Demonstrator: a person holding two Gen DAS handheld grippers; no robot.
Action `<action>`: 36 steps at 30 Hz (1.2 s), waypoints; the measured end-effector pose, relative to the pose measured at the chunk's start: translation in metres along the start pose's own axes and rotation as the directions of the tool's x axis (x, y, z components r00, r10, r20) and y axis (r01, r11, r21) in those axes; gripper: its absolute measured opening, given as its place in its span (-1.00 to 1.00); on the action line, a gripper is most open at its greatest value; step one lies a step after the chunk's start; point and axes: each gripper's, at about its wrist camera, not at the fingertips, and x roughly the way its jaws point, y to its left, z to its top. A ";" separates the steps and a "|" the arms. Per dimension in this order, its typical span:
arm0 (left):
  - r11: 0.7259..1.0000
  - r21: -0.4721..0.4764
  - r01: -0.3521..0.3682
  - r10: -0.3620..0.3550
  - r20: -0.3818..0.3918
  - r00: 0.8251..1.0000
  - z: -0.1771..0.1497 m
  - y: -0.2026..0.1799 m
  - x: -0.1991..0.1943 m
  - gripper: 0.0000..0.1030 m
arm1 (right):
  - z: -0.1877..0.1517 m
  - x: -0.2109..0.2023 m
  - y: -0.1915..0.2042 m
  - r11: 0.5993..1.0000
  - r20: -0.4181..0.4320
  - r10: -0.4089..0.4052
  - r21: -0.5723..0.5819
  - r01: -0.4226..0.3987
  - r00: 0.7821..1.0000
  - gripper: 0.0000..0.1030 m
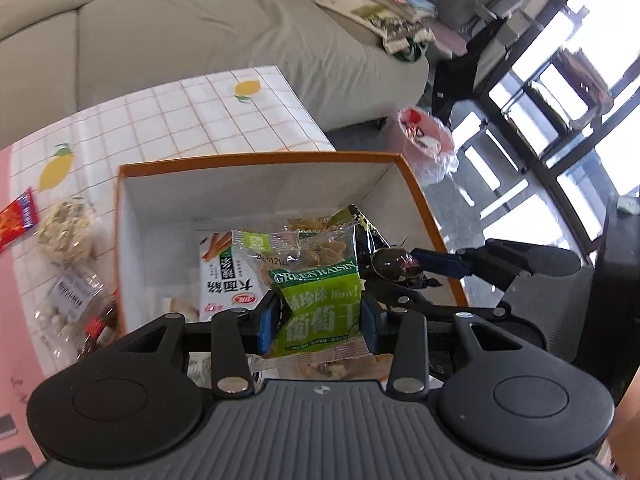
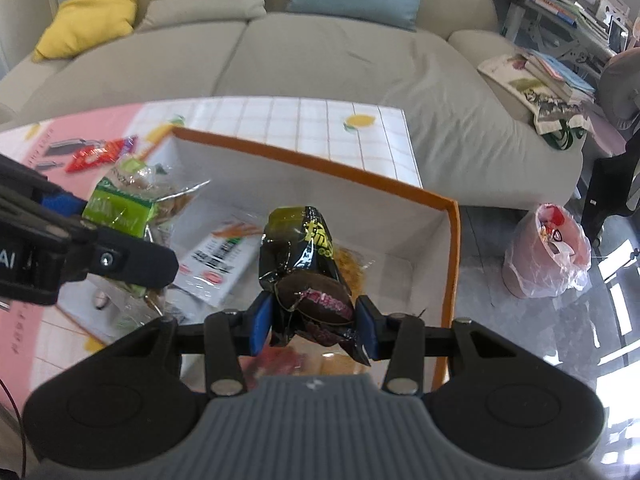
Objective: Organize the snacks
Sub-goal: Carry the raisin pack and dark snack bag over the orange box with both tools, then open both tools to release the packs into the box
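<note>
Left wrist: left gripper [image 1: 320, 318] clamped on green raisin packet [image 1: 316, 292], held above orange-rimmed box [image 1: 256, 160], white snack pack [image 1: 224, 276] inside; right wrist: right gripper [image 2: 314, 326] clamped on black snack packet [image 2: 304, 268], over same box, red packet [image 2: 100, 154] on table [image 2: 320, 128].

Green raisin packet [image 1: 316, 300]; glossy black snack pack [image 2: 308, 276]; orange-rimmed white box [image 1: 256, 184]; lemon-print white grid tablecloth [image 1: 180, 112].

The tiled table [image 1: 180, 112] (lemon-printed) carries an orange-rimmed box [image 1: 256, 184] and loose snack packets [image 1: 68, 228].
</note>
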 end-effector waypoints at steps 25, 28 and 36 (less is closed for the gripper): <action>0.994 0.076 -0.072 0.081 -0.125 0.989 0.004 0.011 0.086 -0.09 | -0.004 0.081 -0.013 0.989 -0.149 -0.058 -0.145 0.036 0.987 -0.11; 0.996 0.064 -0.069 0.077 -0.127 0.989 0.005 0.012 0.086 -0.08 | -0.005 0.082 -0.010 0.988 -0.154 -0.053 -0.154 0.029 0.987 -0.09; 0.992 0.080 -0.102 0.111 -0.121 0.986 0.007 0.007 0.085 0.08 | -0.004 0.085 -0.014 0.987 -0.164 -0.043 -0.160 0.016 0.985 -0.02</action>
